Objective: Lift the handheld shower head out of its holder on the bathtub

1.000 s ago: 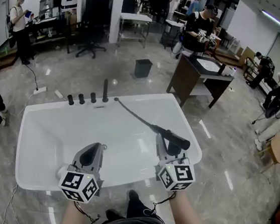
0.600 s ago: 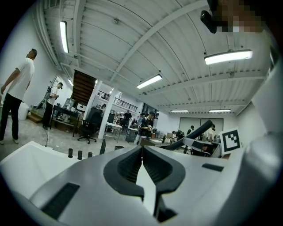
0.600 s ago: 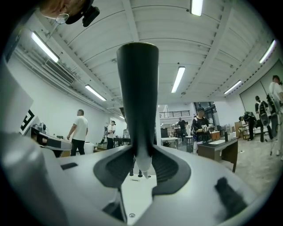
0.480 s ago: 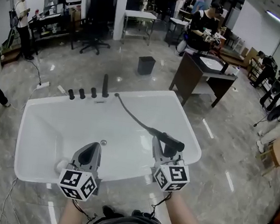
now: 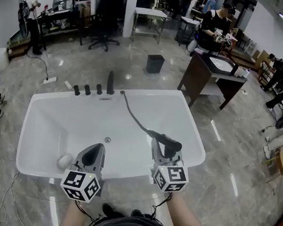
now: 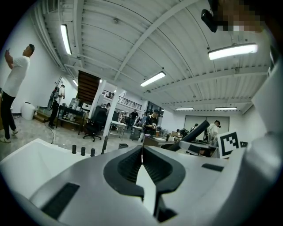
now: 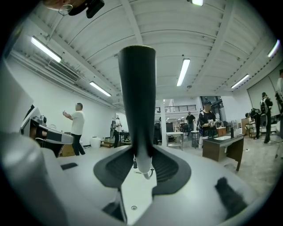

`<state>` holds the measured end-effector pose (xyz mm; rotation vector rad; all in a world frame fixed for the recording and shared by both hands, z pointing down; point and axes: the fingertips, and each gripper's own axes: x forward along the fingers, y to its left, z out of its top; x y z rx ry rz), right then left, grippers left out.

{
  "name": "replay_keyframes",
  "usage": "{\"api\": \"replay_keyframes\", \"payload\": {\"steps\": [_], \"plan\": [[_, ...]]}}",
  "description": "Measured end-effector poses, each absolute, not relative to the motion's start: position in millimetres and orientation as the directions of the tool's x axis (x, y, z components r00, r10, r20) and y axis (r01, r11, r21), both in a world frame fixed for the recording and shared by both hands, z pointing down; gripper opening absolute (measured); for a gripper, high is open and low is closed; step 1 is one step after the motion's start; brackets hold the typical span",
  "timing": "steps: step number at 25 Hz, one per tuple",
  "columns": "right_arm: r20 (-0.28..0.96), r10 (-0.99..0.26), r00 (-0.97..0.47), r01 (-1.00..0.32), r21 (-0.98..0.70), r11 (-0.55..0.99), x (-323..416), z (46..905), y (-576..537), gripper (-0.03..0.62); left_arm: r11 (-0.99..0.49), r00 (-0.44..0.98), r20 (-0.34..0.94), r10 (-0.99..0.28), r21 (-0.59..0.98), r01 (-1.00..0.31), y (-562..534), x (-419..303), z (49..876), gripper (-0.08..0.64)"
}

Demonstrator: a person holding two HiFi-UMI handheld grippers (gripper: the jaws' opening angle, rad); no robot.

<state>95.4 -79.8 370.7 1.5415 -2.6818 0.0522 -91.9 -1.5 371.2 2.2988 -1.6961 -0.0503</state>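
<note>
Glossy white acrylic forms the oblong bathtub [image 5: 193, 126], its rim rounded and its basin smooth around a small metal drain [image 5: 107, 139]. On the far deck stand 3 short matte black knobs [image 5: 87, 90] and 1 taller black spout [image 5: 110, 82]. Just beside the spout a thin dark hose [image 5: 131, 115] rises from the deck and curves across the basin to the handheld shower head [image 5: 166, 139], a slim matte black stick held over the tub's near right part, clear of the deck. The right gripper [image 5: 166, 151] clamps it. In the right gripper view the shower head [image 7: 137, 101] stands upright between the ribbed dark pads of the right gripper [image 7: 142, 159], with the jaws spread wide around the handle, whose lower end tapers to a paler tip. The left gripper [image 5: 96, 150] hovers over the tub's near rim, and the left gripper view shows the jaws of the left gripper [image 6: 142, 152] pressed together on nothing, with only a hairline seam between the pads. Both grippers are smooth light grey plastic, and each carries a marker cube [image 5: 80, 185] printed with black-and-white square code patterns, the only print legible here. The floor [image 5: 237, 162] is polished grey stone-look tile that mirrors the ceiling lights. Beyond the tub stand a square black bin [image 5: 155, 63] and a dark wooden vanity [image 5: 196, 81] with a white basin top.
</note>
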Motion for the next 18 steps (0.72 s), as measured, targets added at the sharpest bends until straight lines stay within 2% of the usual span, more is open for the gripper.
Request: {"api": "replay_keyframes", "payload": {"steps": [18], "plan": [[0.073, -0.855, -0.514, -0.857, 0.004, 0.515, 100.1, 369.9, -82.1, 0.138, -0.258, 0.295, 0.127, -0.947, 0.247, -0.934, -2.3, -85.9, 367.1, 0.017]]}}
